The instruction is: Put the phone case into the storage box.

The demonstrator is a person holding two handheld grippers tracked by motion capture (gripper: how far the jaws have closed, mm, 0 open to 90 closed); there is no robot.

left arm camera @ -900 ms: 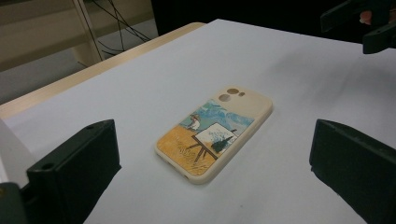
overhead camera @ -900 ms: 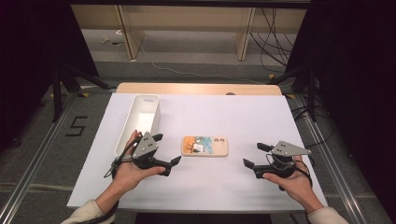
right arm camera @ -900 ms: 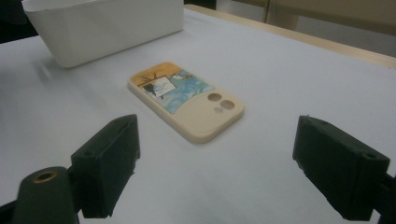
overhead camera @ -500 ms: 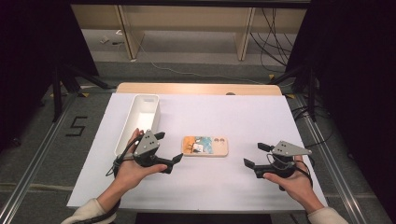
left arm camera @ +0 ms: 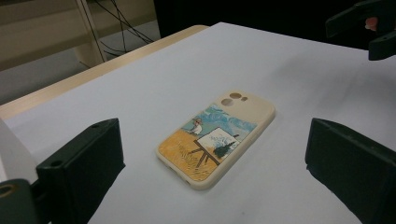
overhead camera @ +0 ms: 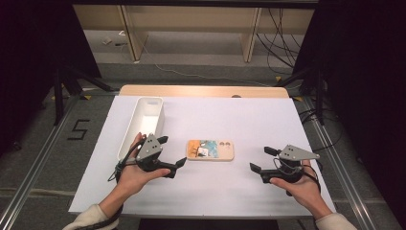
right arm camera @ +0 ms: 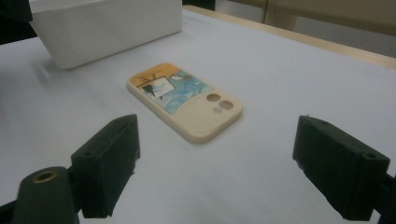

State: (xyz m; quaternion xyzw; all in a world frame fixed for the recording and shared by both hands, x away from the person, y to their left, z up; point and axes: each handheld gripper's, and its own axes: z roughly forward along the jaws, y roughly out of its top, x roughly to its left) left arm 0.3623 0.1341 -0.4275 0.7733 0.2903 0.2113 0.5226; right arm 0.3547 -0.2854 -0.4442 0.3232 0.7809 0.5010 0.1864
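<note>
From the high view I see the phone case flat on the white table, between my left gripper and right gripper, touching neither. My left gripper view shows wide jaws, nothing held. My right gripper view shows the same, white bin beyond.

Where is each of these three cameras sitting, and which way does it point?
High view: above the person's side, looking forward and down on the table; forearms, both hands, left tongs and right tongs show.
Left gripper view: rides the left tongs, facing the case; two open black jaws show.
Right gripper view: rides the right tongs, facing the case and bin; open jaws.
All three share the case.
</note>
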